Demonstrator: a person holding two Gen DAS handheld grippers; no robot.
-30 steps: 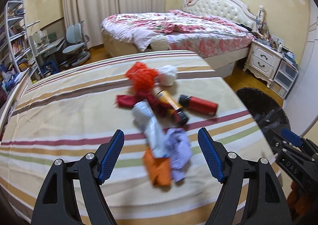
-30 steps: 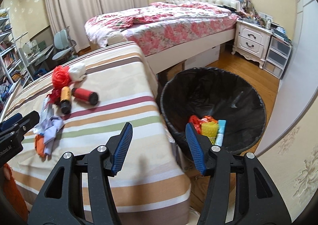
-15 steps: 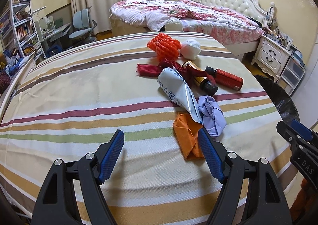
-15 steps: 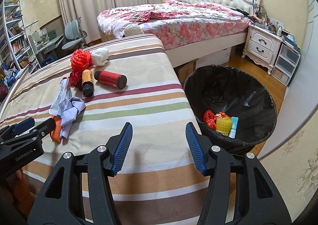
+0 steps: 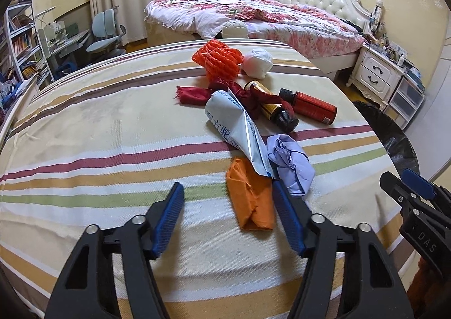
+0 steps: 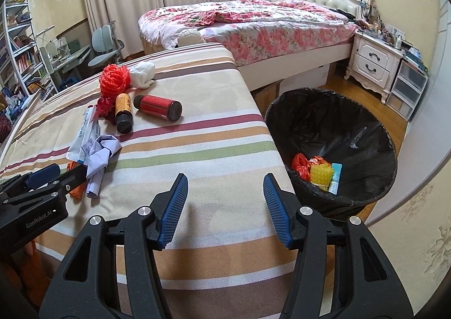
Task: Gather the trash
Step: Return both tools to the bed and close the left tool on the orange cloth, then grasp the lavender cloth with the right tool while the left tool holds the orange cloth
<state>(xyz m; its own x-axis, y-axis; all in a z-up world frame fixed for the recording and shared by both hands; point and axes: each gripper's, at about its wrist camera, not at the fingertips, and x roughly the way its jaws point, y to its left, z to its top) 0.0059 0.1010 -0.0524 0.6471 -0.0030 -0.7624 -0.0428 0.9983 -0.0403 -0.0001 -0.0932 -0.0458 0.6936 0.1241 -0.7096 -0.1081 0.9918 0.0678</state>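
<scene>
Trash lies on a striped table (image 5: 98,149): an orange cloth (image 5: 251,200), a lilac crumpled paper (image 5: 293,166), a white-blue wrapper (image 5: 236,127), a dark red cloth (image 5: 194,94), an orange bottle (image 5: 273,107), a red bottle (image 5: 310,106), an orange net (image 5: 220,59) and a white wad (image 5: 258,62). My left gripper (image 5: 228,214) is open, with the orange cloth by its right finger. My right gripper (image 6: 225,203) is open and empty over the table's near right edge, beside the black-lined bin (image 6: 375,127), which holds several items.
A floral bed (image 6: 253,25) stands behind the table. A white nightstand (image 6: 372,65) and plastic drawers (image 6: 408,87) are at the right. A desk, chairs (image 5: 104,34) and bookshelves are at the left. The bin's rim also shows in the left wrist view (image 5: 394,138).
My left gripper has come closer to the near end of the pile, so the orange cloth now lies by its right finger. My right gripper has swung left from the bin toward the table.
</scene>
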